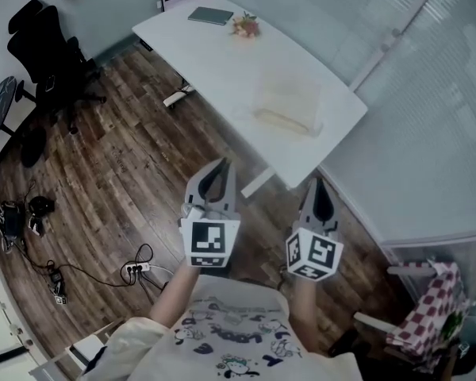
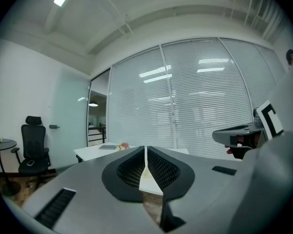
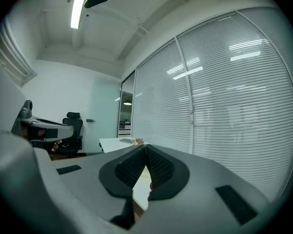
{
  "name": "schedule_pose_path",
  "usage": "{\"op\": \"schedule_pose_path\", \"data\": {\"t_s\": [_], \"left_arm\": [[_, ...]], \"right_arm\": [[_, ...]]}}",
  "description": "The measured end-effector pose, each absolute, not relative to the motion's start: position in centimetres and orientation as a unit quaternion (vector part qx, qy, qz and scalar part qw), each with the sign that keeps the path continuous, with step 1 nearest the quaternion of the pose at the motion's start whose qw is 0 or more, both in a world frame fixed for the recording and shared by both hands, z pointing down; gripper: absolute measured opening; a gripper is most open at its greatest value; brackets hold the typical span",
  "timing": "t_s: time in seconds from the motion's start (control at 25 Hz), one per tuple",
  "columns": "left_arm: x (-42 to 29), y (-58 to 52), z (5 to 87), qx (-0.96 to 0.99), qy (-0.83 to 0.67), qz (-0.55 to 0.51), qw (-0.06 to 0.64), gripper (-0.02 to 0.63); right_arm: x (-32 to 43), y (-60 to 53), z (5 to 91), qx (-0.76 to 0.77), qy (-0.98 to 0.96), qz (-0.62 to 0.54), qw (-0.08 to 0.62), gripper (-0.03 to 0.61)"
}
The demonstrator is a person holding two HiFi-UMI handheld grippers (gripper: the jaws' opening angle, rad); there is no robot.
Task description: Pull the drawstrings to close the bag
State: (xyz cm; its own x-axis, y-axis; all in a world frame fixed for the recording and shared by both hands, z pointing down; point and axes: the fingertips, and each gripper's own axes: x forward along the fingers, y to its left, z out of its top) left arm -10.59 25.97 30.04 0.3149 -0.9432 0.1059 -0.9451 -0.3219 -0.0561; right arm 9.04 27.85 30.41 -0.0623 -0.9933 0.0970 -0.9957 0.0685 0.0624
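A pale, see-through drawstring bag (image 1: 289, 105) lies flat on the white table (image 1: 222, 62), toward its near right end. Both grippers hang in the air short of the table's near edge, apart from the bag. My left gripper (image 1: 220, 167) is shut with nothing between its jaws. My right gripper (image 1: 316, 185) is also shut and empty. In the left gripper view the shut jaws (image 2: 145, 150) point at the table (image 2: 95, 151), and the right gripper's body shows at the right edge. The right gripper view shows its shut jaws (image 3: 146, 148) aimed at the table (image 3: 115, 143).
A grey tablet (image 1: 209, 16) and a small bunch of flowers (image 1: 245, 26) lie at the table's far end. A black office chair (image 1: 51, 58) stands left, cables and a power strip (image 1: 135, 270) on the wood floor. Window blinds (image 1: 428, 117) run along the right. A checked cloth (image 1: 428, 312) sits bottom right.
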Motion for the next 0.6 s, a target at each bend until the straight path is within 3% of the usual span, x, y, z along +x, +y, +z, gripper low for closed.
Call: {"op": "schedule_pose_path", "data": {"t_s": [0.6], "left_arm": [[-11.7, 14.4, 32.3, 0.825, -0.559, 0.079, 0.029, 0.044]], "right_arm": [[10.3, 18.7, 33.3, 0.723, -0.683, 0.036, 0.101, 0.014]]}}
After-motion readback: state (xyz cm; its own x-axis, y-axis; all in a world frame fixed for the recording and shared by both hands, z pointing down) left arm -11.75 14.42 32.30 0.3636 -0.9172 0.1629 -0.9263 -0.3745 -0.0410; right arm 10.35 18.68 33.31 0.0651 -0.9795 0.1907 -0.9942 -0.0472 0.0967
